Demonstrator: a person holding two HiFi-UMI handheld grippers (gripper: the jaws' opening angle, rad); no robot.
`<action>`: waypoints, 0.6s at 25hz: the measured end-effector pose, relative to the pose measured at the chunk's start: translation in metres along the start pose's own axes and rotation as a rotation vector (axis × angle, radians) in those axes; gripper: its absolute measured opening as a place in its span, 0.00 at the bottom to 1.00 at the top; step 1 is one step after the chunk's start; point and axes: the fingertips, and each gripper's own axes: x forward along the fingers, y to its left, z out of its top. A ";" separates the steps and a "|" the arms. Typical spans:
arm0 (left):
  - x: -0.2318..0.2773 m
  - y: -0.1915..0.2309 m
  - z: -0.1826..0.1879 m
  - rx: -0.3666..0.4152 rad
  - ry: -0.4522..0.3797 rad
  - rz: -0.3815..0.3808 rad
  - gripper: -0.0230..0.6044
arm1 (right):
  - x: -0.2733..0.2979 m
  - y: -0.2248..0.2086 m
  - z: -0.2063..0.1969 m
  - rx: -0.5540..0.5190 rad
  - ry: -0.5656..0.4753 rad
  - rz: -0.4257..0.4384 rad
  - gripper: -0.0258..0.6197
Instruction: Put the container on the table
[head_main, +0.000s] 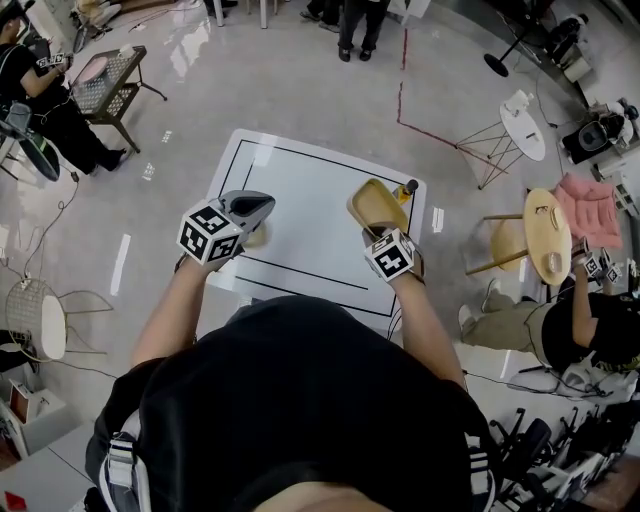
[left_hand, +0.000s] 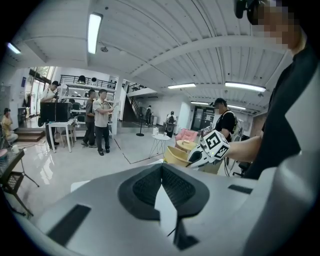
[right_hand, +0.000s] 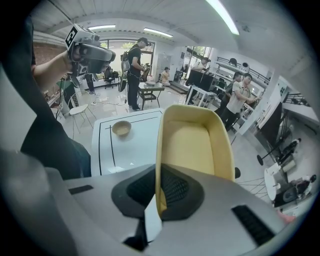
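Note:
A yellow oblong container (head_main: 376, 203) hangs over the right part of the white table (head_main: 300, 190). My right gripper (head_main: 378, 232) is shut on its near rim. In the right gripper view the container (right_hand: 196, 142) stands tilted up from the jaws, its rim pinched between the pads (right_hand: 170, 187). My left gripper (head_main: 260, 207) is held over the table's left side, shut with nothing between its pads (left_hand: 150, 182). The left gripper view shows the right gripper (left_hand: 209, 148) with the container (left_hand: 175, 155). A small tan bowl (right_hand: 121, 128) sits on the table, just under the left gripper (right_hand: 90, 50).
A black outline is drawn on the table top. A dark bottle-like thing (head_main: 408, 188) stands at the table's far right corner. A round wooden side table (head_main: 545, 235) and a pink chair (head_main: 588, 205) are to the right. Several people stand or sit around the room.

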 end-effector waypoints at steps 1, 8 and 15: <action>0.001 0.002 0.000 0.000 -0.001 0.001 0.05 | 0.002 -0.001 0.001 0.000 0.002 0.000 0.05; 0.004 0.015 -0.002 -0.012 0.004 0.001 0.05 | 0.013 -0.005 0.011 -0.002 0.003 0.009 0.05; 0.008 0.022 -0.005 -0.021 0.009 -0.002 0.05 | 0.024 -0.002 0.010 -0.002 0.014 0.023 0.05</action>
